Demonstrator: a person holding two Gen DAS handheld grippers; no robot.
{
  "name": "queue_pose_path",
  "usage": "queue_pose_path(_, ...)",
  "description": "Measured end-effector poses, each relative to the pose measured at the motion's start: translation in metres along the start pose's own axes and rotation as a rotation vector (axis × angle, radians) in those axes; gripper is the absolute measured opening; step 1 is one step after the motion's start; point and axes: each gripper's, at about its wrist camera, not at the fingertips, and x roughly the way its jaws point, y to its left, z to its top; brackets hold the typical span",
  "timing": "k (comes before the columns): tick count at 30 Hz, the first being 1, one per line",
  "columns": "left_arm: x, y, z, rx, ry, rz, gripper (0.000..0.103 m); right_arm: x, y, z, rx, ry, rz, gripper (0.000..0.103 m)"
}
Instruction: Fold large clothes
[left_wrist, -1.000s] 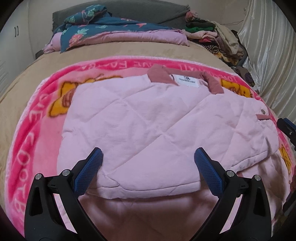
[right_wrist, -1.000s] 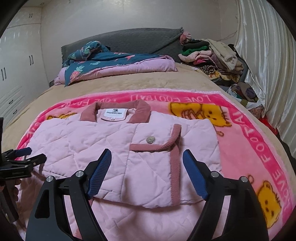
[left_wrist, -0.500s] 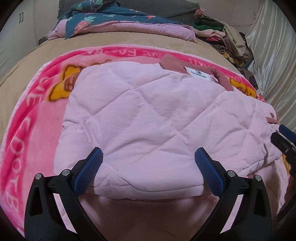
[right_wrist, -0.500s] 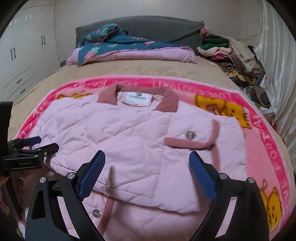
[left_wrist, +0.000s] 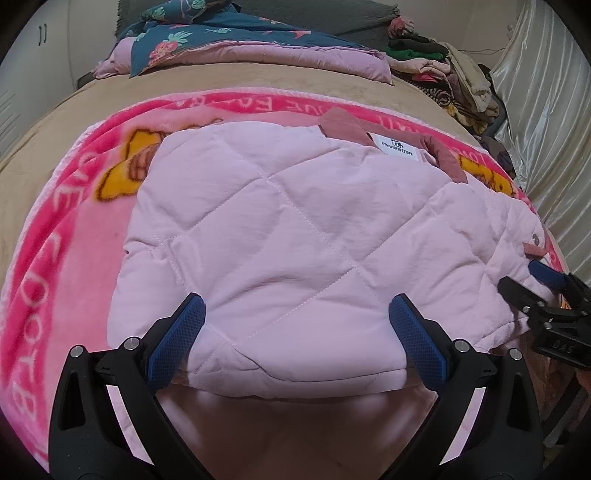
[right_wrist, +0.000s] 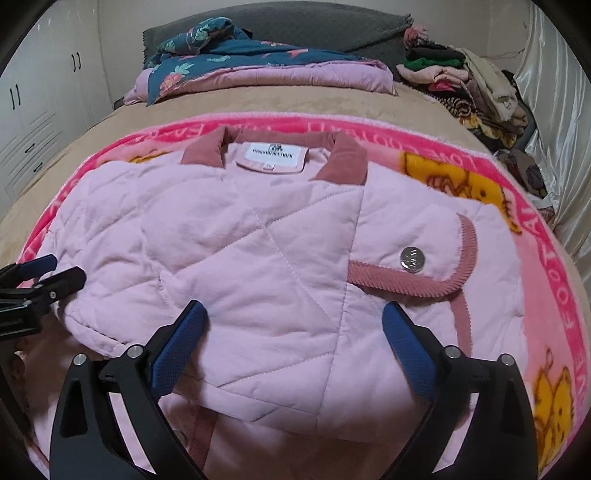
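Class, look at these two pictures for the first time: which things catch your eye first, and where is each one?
A pale pink quilted jacket lies partly folded in the middle, its dusty-rose collar at the far end. It rests on a bright pink cartoon blanket over the bed. A silver snap shines on the jacket's right side.

Near side: folded jacket (right_wrist: 258, 266) fills it.
Far side: bare tan bedspread (right_wrist: 280, 105).
Blocked: quilt (right_wrist: 258, 74), clothes pile (right_wrist: 469, 85).
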Motion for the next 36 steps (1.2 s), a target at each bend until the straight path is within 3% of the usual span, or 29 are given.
queue_pose_path(10,-0.009,-0.007,0.002,0.018,0.0,0.025,0.095,-0.004,-0.005,-0.006,0.045,-0.011,0.011,0.099)
queue_pose_path(36,-0.061,-0.023,0.001,0.027,-0.055,0.0,0.095,-0.108,-0.026,-0.03,0.163,-0.184,0.06,0.099)
